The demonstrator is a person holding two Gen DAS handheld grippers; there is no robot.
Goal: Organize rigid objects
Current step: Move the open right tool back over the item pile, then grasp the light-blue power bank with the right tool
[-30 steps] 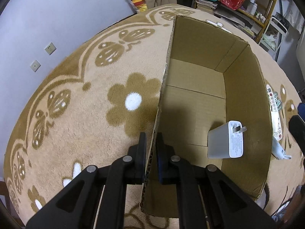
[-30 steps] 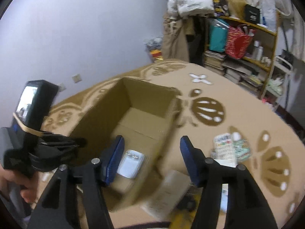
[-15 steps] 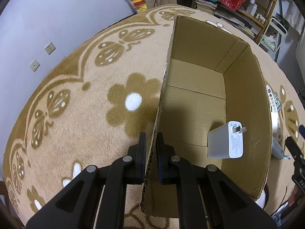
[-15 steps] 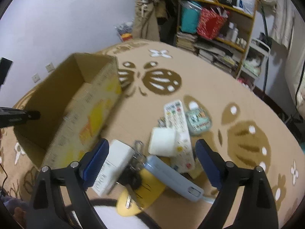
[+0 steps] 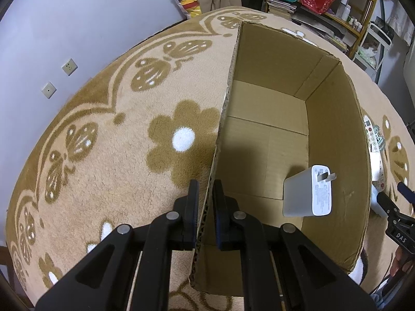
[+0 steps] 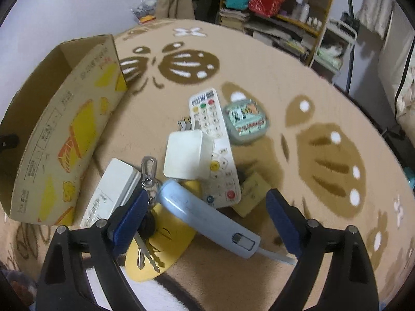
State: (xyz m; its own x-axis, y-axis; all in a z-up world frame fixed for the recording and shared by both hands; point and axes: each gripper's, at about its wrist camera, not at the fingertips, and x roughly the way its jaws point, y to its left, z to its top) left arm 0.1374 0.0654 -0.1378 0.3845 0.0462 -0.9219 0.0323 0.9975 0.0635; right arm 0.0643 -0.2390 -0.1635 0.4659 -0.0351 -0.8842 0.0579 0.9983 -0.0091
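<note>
A: What does the left wrist view show?
B: The left gripper (image 5: 205,207) clenched on the cardboard box (image 5: 337,140) wall; a white charger (image 5: 307,194) lies inside.

A: And the right?
B: The right gripper (image 6: 205,216) spread wide, grasping nothing, above a pile beside the box: remote (image 6: 212,140), blue handset (image 6: 207,215), keys (image 6: 147,246) on the carpet (image 6: 298,83).
</note>
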